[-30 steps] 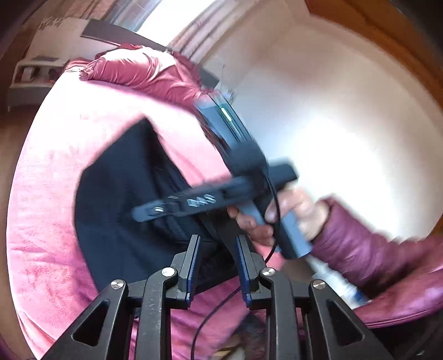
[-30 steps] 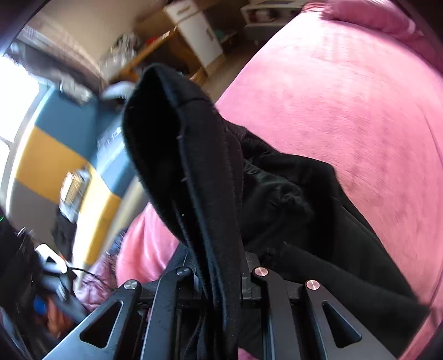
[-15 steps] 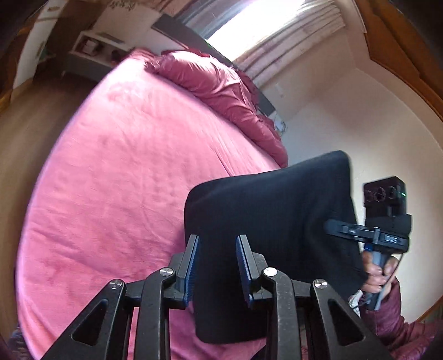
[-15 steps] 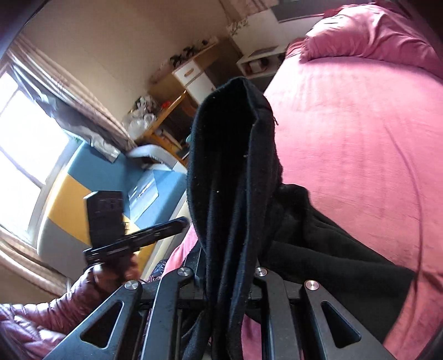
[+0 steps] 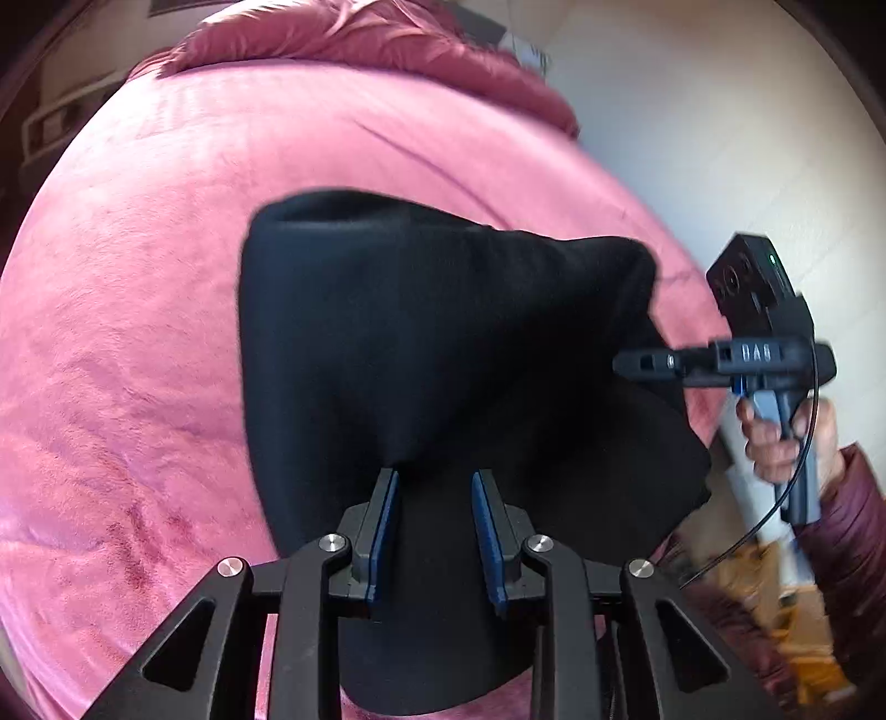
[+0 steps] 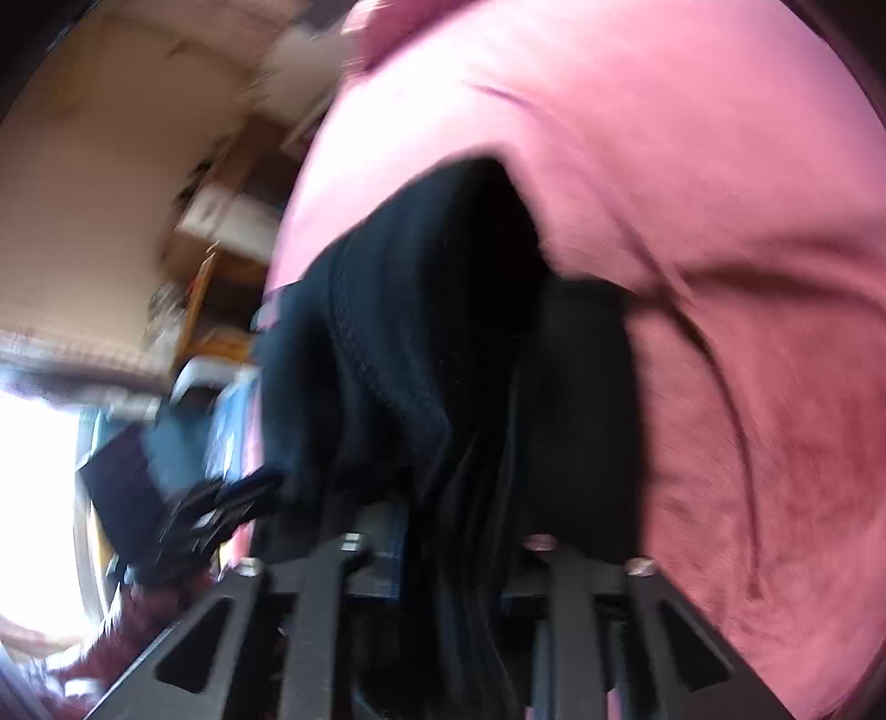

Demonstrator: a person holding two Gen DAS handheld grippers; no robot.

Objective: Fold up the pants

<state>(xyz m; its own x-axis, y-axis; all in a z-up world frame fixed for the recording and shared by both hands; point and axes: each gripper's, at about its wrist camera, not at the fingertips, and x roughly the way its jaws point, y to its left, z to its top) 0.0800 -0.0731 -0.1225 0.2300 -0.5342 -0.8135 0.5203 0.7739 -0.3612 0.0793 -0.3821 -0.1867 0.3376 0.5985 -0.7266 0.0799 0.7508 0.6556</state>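
Over the pink bedspread [image 5: 122, 343] the black pants [image 5: 443, 343] hang in a folded drape, their lower edge reaching the cover. The left gripper [image 5: 434, 531] sits at the near edge of the cloth with its blue-lined fingers [image 5: 382, 526] parted and dark fabric lying in the gap; whether the pads actually bite on it I cannot tell. Off to the right, the right gripper [image 5: 626, 363] meets the far side of the pants, carried by a hand [image 5: 775, 437] in a maroon puffer sleeve [image 5: 847, 543]. From its own camera (badly smeared by motion) the pants [image 6: 443, 343] bunch up between its arms, the jaws are opening, and cloth fills the space between them. A rumpled duvet [image 5: 360, 39] lies at the far end of the bed
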